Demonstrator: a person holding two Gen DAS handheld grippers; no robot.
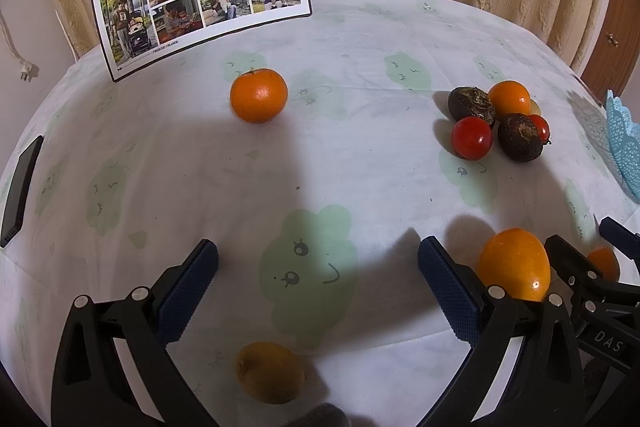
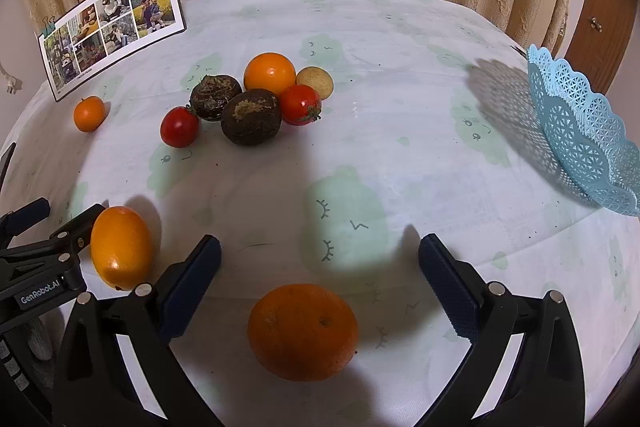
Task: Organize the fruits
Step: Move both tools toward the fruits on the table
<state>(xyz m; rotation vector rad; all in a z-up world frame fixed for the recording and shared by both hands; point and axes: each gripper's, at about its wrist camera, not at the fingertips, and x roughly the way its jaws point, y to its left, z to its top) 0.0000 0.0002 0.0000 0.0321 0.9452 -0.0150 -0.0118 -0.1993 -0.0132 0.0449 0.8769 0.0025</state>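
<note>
Fruits lie spread out on a round table with a pale cloth [image 2: 400, 99] that has green cloud faces on it. In the right wrist view, a little heap sits in the upper middle of the frame: two red tomatoes [image 2: 179, 127], two dark brown round fruits [image 2: 251, 122], an orange ball-shaped fruit [image 2: 270, 73] and a small tan one [image 2: 315, 81], all close together. A small orange [image 2: 89, 113] sits alone at the left, near a photo card [image 2: 112, 27] held by clips. A blue lacy basket [image 2: 588, 135] stands at the right edge, well apart from the heap. The right gripper [image 2: 320, 283] is wide open, and a big orange [image 2: 302, 331] rests on the cloth low between its fingers, touching neither. A shiny oval orange fruit [image 2: 121, 247] lies at the lower left, between the two grippers. In the left wrist view, the left gripper [image 1: 318, 283] is wide open too, holding nothing, with a dull yellow fruit [image 1: 269, 372] at the bottom of the frame.
</note>
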